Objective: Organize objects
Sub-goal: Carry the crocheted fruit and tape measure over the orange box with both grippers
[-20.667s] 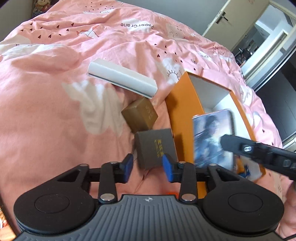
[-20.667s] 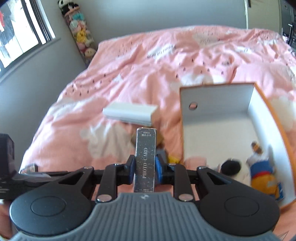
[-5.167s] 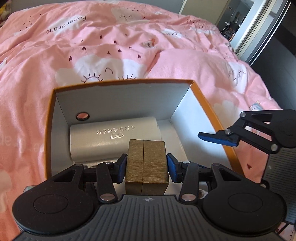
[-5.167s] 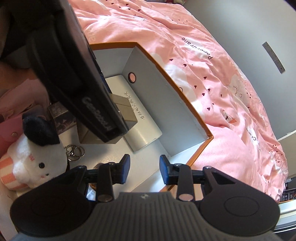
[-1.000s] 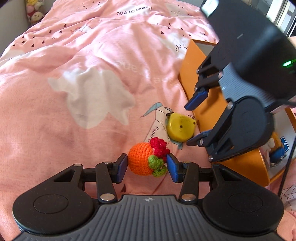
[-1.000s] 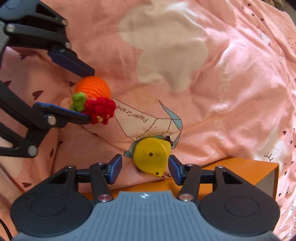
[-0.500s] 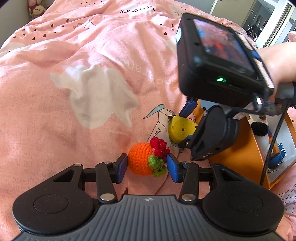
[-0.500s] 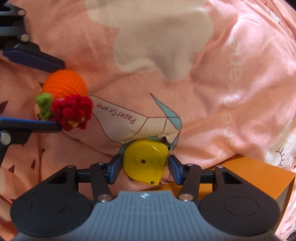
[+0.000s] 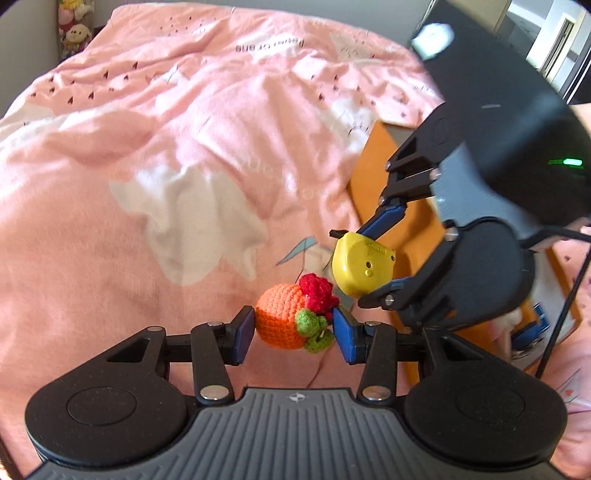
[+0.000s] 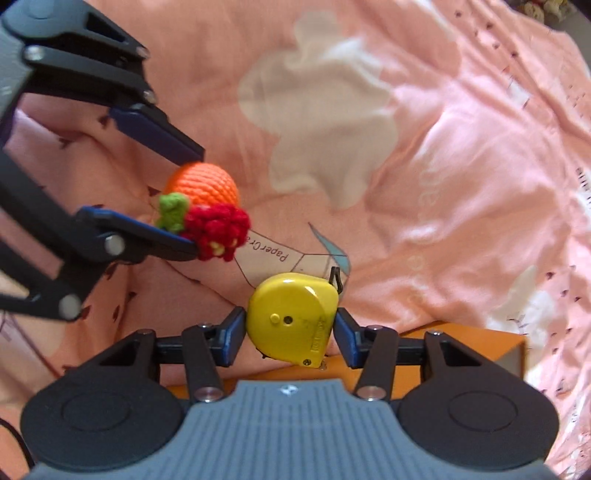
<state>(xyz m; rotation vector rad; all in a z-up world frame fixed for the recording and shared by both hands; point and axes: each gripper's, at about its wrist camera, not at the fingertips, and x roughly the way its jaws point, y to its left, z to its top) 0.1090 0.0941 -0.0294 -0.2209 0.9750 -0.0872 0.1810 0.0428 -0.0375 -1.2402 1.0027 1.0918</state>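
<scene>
My left gripper (image 9: 293, 334) is shut on an orange crocheted ball (image 9: 282, 319) with red and green trim, held above the pink bedspread. It also shows in the right wrist view (image 10: 203, 188), between the left gripper's blue fingers (image 10: 155, 133). My right gripper (image 10: 290, 338) is shut on a yellow tape measure (image 10: 291, 319). In the left wrist view the tape measure (image 9: 364, 267) hangs lifted just right of the ball. The orange box (image 9: 373, 184) stands behind the right gripper.
The pink bedspread (image 9: 166, 147) with white patches fills both views. Plush toys (image 9: 74, 29) sit at the far left by the wall. A corner of the orange box (image 10: 480, 350) lies under the right gripper. A toy figure (image 9: 524, 325) lies inside the box.
Both grippers have closed on their objects and lifted them off the bedspread. The tape measure has risen beside the crocheted ball.
</scene>
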